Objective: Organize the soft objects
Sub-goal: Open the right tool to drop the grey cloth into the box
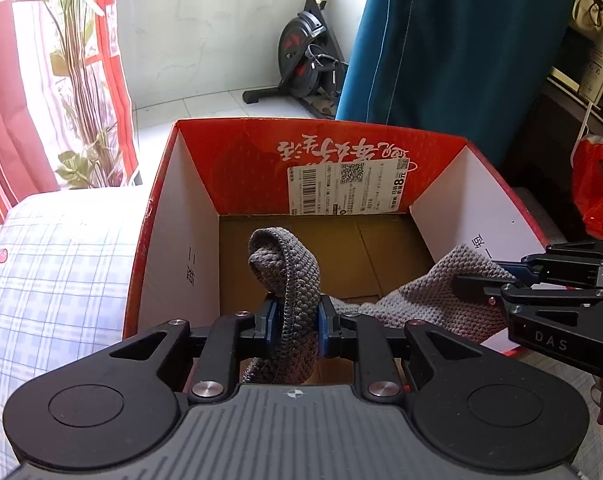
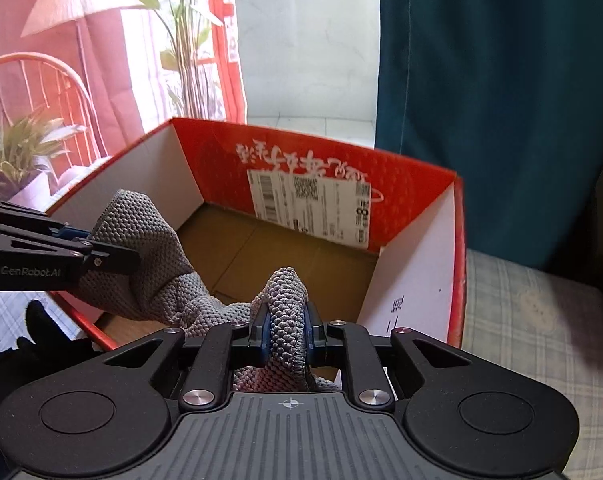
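Note:
I hold a grey knitted cloth (image 1: 289,264) stretched between both grippers, above the open red cardboard box (image 1: 169,240). My left gripper (image 1: 297,316) is shut on a folded edge of the cloth, over the box's near side. My right gripper (image 1: 501,280) comes in from the right and pinches the cloth's other end by the right wall. In the right wrist view my right gripper (image 2: 287,332) is shut on a bunched fold of the cloth (image 2: 157,264), and the left gripper (image 2: 97,248) grips it at the left. The box (image 2: 413,280) shows a bare brown floor.
The box rests on blue-and-white checked bedding (image 1: 53,280). Behind it are a teal curtain (image 1: 461,40), an exercise bike (image 1: 305,56) and a tall plant (image 1: 81,80). An orange plastic bag (image 1: 597,188) lies at the right. A red chair (image 2: 29,88) stands at the left.

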A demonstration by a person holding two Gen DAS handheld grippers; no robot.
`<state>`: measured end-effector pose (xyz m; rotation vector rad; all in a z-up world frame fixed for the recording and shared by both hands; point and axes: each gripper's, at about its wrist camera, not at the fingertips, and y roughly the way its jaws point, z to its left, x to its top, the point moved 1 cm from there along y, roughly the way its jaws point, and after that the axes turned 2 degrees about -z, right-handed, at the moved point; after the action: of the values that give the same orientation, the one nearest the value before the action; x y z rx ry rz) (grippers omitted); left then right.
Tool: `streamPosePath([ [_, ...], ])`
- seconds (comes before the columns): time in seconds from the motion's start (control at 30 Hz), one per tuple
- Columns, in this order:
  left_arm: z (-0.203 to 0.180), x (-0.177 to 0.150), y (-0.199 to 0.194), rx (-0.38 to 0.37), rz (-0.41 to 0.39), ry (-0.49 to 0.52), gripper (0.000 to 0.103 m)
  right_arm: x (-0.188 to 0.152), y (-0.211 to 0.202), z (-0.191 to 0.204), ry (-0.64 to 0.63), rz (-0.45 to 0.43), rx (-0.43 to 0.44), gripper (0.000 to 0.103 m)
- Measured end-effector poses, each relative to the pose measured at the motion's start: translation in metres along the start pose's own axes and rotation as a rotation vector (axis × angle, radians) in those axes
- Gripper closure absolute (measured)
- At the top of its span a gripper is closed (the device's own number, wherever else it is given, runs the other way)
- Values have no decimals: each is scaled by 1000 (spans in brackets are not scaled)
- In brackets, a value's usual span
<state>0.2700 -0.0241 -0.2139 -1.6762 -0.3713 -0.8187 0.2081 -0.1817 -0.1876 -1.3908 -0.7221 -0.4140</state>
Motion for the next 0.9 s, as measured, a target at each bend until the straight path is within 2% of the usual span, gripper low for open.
streamPosePath([
  [0.07, -1, 1, -1, -1, -7, 7, 69, 0, 1, 1, 6, 3, -7, 78],
  [0.13, -3, 2, -5, -4, -24, 16, 48, 1, -1, 4, -1, -5, -24, 72],
  [0.23, -7, 2, -19, 1, -51, 31, 34, 0, -13, 5, -7, -23, -40, 63],
  [0.3, -8, 2, -29, 2, -66, 32, 33, 1, -24, 6, -8, -42, -44, 59],
  [0.57, -15, -5, -78, 14, -116, 37, 32, -6, -80, 15, -14, -106, -37, 59],
  [0.9, -22, -49, -132, 12, -134, 8, 32, -45, -141, 38, 24, -143, -6, 59],
])
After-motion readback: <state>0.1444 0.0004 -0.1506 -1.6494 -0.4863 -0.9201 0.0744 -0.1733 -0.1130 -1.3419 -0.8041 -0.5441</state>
